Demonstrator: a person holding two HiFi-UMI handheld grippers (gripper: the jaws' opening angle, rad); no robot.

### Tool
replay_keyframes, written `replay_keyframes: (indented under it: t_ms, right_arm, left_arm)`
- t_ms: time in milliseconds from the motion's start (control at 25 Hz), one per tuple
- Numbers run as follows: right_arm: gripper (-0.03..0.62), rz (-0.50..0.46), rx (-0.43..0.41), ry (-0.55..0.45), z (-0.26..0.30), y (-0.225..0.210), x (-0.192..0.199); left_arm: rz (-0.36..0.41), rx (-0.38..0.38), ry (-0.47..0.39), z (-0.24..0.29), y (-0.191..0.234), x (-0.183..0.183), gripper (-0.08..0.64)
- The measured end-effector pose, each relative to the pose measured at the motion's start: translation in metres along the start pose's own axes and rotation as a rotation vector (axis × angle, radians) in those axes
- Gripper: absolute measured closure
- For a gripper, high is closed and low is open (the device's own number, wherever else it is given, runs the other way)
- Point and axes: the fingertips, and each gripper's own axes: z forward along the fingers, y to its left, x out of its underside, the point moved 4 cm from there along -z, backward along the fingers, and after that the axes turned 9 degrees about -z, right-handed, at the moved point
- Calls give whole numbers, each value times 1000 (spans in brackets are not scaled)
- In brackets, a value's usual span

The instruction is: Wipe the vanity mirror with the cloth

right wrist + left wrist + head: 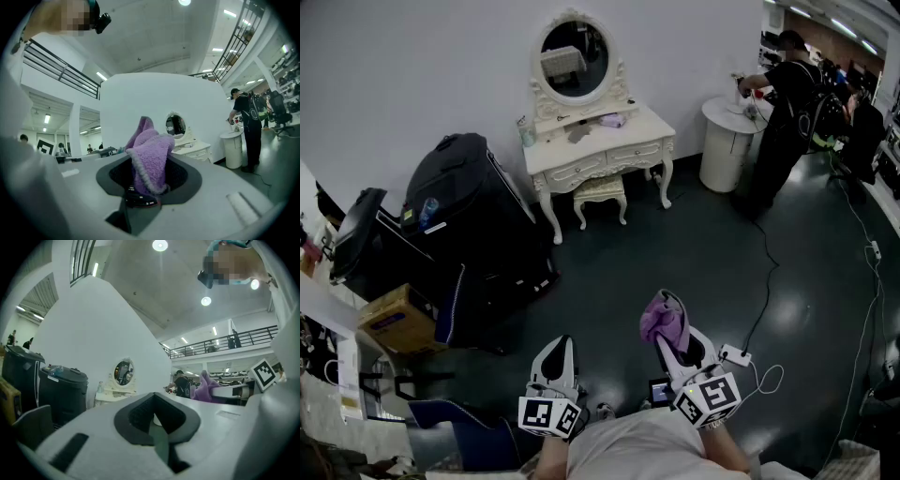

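Right gripper (149, 182) is clamping tight on a purple fluffy cloth (151, 157), which is sticking up out of its jaws. Left gripper (156, 422) is sitting closed with nothing in it, just beside the right one. Oval vanity mirror (573, 56) is standing well ahead of both grippers on a white dressing table (602, 148), far from the cloth

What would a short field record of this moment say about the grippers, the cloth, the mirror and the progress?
left gripper: jaws together, nothing between them
right gripper: clamped on the purple cloth, which sticks up past the jaws
vanity mirror: oval, white frame, on the white dressing table against the wall
distance: both grippers are across the dark floor from the mirror
bystander: person at a white round stand, right
progress: wiping not yet begun
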Motion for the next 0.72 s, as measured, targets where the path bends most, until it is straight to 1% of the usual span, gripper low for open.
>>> replay_keyframes:
  t_ms: [120,440,600,720]
  right_arm:
    - [442,36,-9,17,4,3,8]
    - [442,-4,-47,23,9,17,7]
    - [434,-22,-37,28,-7,7,11]
    - [433,-5,-30,30,-11,-7,15]
  left_arm:
    - [4,-3,5,-8,2,2,558]
    - [5,-49,0,-27,15,3,558]
    - [5,-54,-6,-27,4,10,558]
    - [-1,-68,-1,-21,0,18,558]
